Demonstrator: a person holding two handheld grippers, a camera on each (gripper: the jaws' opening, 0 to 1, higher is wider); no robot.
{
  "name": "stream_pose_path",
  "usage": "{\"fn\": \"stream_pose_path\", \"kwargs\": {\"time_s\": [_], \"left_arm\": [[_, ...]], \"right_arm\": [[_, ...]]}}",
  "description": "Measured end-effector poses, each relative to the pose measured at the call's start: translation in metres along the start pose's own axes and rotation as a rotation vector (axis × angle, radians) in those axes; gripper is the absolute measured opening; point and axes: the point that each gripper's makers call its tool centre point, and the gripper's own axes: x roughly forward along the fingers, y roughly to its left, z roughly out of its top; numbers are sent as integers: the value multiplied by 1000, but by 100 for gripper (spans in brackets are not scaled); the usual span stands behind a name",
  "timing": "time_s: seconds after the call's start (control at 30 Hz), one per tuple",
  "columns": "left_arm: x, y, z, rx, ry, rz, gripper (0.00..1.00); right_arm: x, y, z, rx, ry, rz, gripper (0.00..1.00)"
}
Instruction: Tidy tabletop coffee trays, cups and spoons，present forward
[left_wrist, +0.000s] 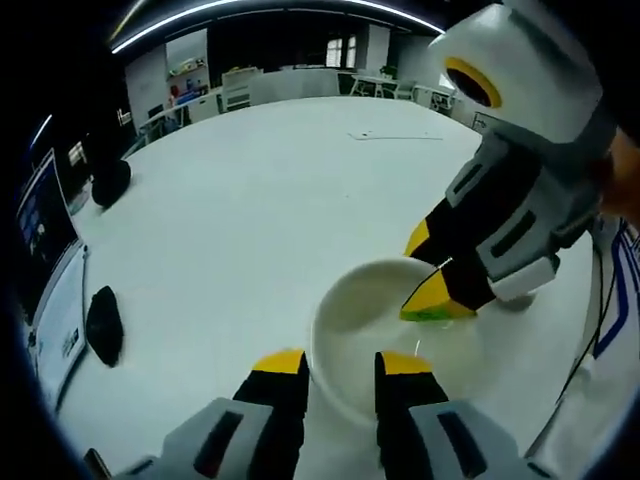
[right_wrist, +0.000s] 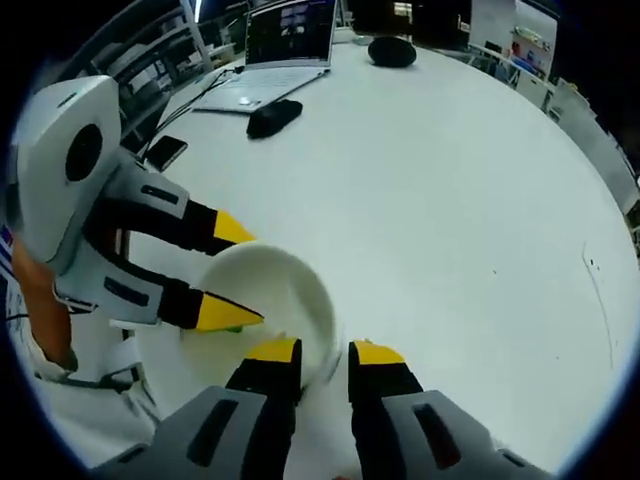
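- Light comes from overhead strip lamps (left_wrist: 250, 8), a bright curved line at the top of the left gripper view (the room behind is dim).
- The white surface (left_wrist: 270, 200) is evenly bright, nearly washed out, with soft, faint shadows.
- A small glint sits on the white bowl's (left_wrist: 385, 320) rim.
- Fisheye distortion bends the surface's edge (right_wrist: 600, 190) and stretches things near the borders.
- The laptop (right_wrist: 275, 50) and the far background are soft, low in detail.
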Motion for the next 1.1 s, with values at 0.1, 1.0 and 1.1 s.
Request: {"fn": "stream_pose_path", "kwargs": {"time_s": [0.1,1.0,1.1], "left_arm": [[1,3,0,-33,0,15,28],[8,14,-3,-291,167,143,10],[7,14,-4,-309,181,144,9]], "right_arm": [[2,-2,2,7,-1,-7,17],[4,-8,-1,195,101,-75,8],[5,-10,1,204,109,-81,8]]}}
